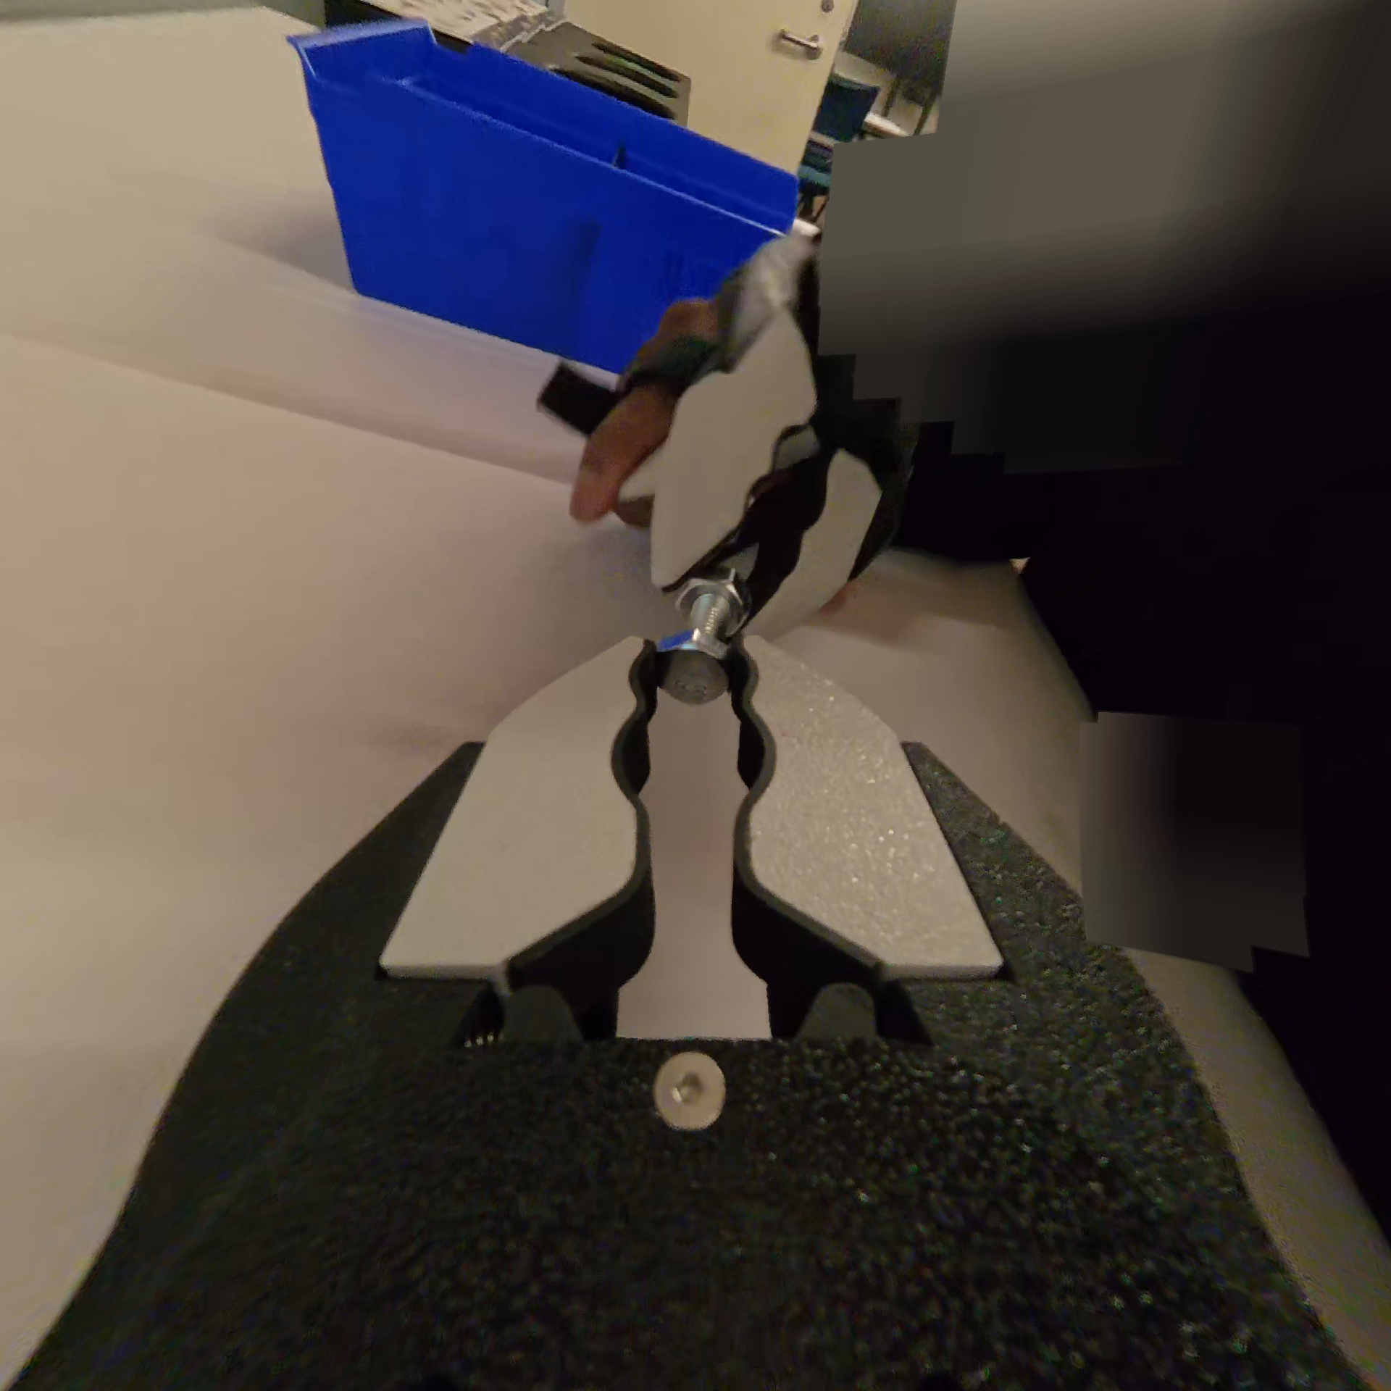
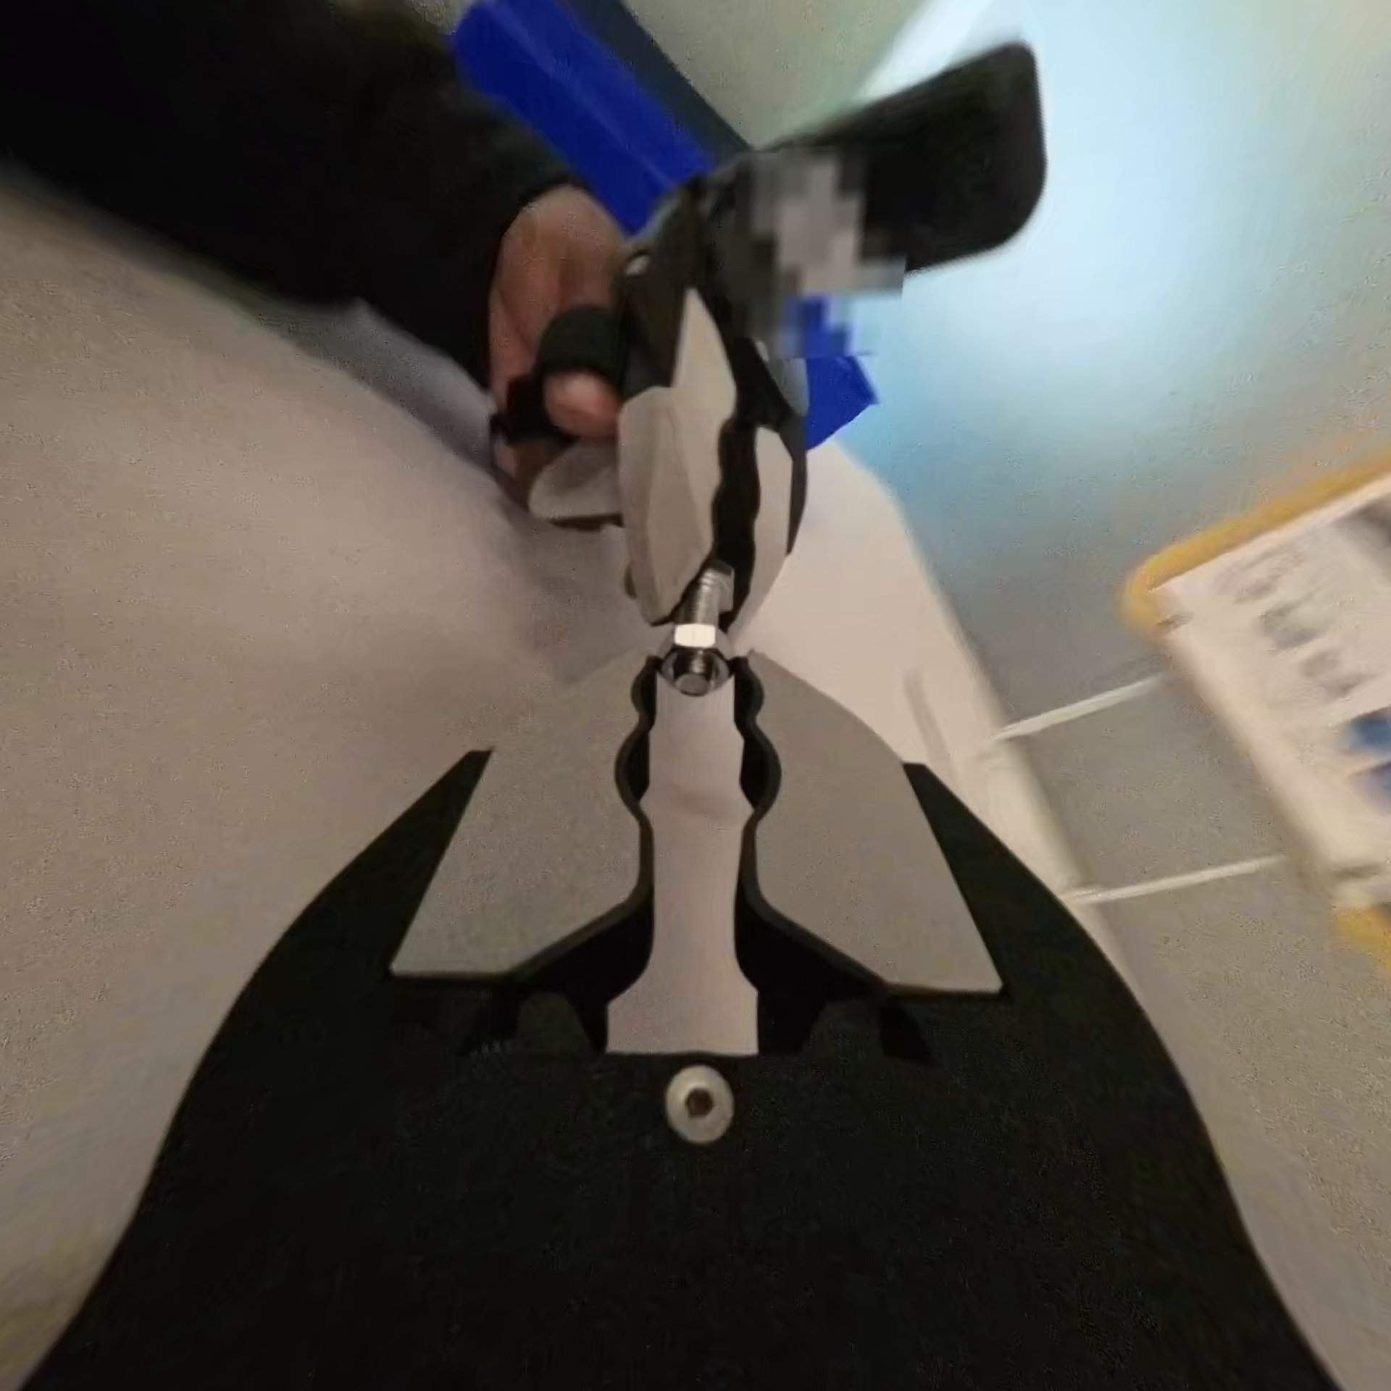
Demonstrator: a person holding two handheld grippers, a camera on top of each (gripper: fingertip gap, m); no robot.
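Grey-fingered black gripper (image 1: 691,662), dark sleeve (image 2: 286,165)

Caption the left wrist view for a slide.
Left gripper clamps a bolt's head; right gripper grips its nut.

Silver bolt (image 1: 696,662), silver nut (image 2: 696,672); blue bin (image 1: 527,218); grey-and-black claws.

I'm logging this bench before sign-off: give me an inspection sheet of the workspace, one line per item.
Surface: pale table, bare where it shows.
Job's things: silver hex bolt with a nut on its thread, held up between the two grippers.
Clutter: blue plastic bin behind.
Grippers: left gripper shut on the bolt's head; right gripper shut on the nut.
Cables: nothing seen.
Surroundings: door behind; a person's hand on the right gripper; a yellow-edged sheet, blurred.
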